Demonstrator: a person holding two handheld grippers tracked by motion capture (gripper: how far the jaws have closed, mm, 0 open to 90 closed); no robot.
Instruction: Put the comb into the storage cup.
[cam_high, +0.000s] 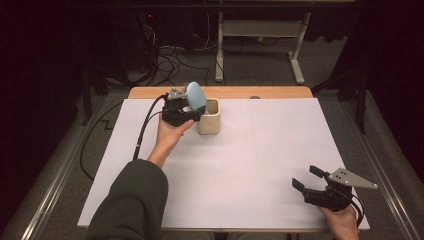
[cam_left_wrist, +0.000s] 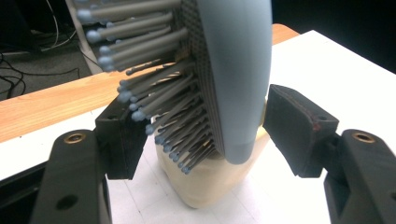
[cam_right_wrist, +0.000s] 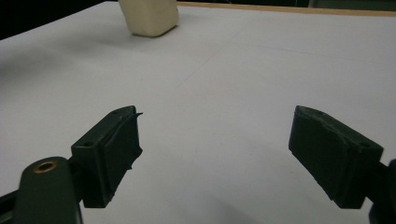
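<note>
**Brush poised over the cup, right hand waiting**

White paper covers the wooden surface (cam_high: 280, 92), with dark floor and loose cables beyond its far edge.

On the left, my left tongs (cam_high: 186, 109) are up near the far edge, just beside the cream cup (cam_high: 209, 117). Between their jaws stands a pale blue hairbrush (cam_left_wrist: 233, 70), head up, bristles toward one pad and its smooth back toward the other. In the left gripper view the back sits a little off its pad, so I judge the jaws about half parted; whether they truly pinch the brush I cannot tell. Its lower end seems to reach down at the cup's mouth, which would explain why it stands upright. I take it the brush is being set into the cup as a holder or lifted from it; the pictures do not settle which.

Across the bare middle to the right, my right tongs (cam_high: 309, 181) rest near the front corner, well apart from the cup, jaws spread wide with nothing between them. I keep them low and out of the way, probably so they don't crowd the left hand's work.
</note>
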